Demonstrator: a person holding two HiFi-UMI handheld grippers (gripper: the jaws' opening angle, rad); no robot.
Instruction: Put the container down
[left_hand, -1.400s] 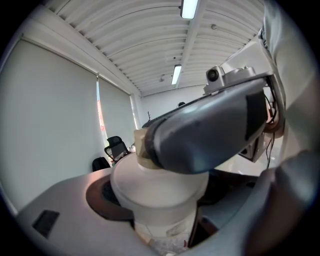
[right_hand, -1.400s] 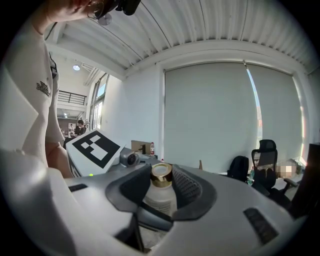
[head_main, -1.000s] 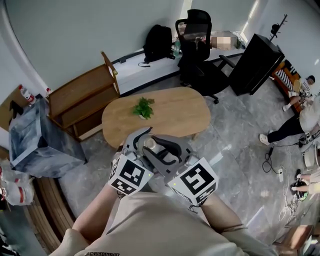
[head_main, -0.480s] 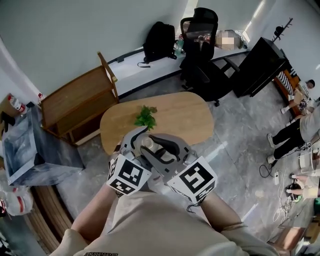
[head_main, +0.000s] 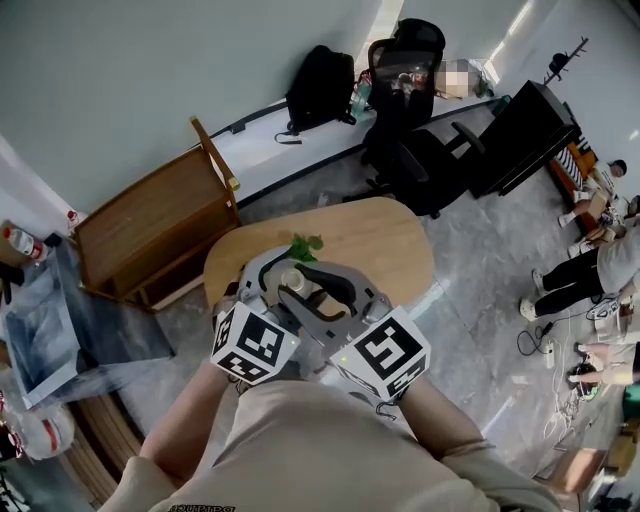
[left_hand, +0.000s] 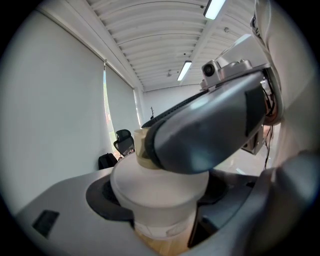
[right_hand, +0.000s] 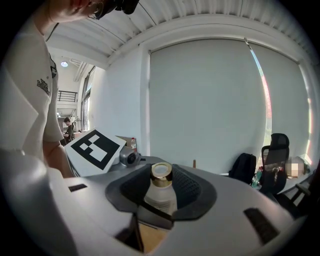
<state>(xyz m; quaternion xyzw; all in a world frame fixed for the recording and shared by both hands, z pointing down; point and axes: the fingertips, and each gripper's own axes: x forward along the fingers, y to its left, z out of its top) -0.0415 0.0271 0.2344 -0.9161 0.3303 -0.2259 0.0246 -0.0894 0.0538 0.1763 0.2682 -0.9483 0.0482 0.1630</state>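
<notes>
Wooden desk (head_main: 380, 240) lies mid-frame. Our left hand-held gripper (head_main: 272, 284) and right hand-held gripper (head_main: 325, 289) both clamp the container (head_main: 293, 281); we judge uneven release could topple it.

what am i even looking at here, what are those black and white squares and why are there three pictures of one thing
There is no robot here. A person holds a two-jaw gripper in each hand. The head view comes from a camera on the person's head, looking steeply down: the left gripper shows on its left and the right gripper on its right. The black-and-white squares are marker cubes that are part of the grippers.

The other two pictures each come from a camera riding on one gripper, looking along its own jaws.

Both grippers are shut on the same small pale container, which has a light-coloured cap. It is held in the air over an oval wooden table and has not been set down yet. A small green plant lies on the table.
</notes>
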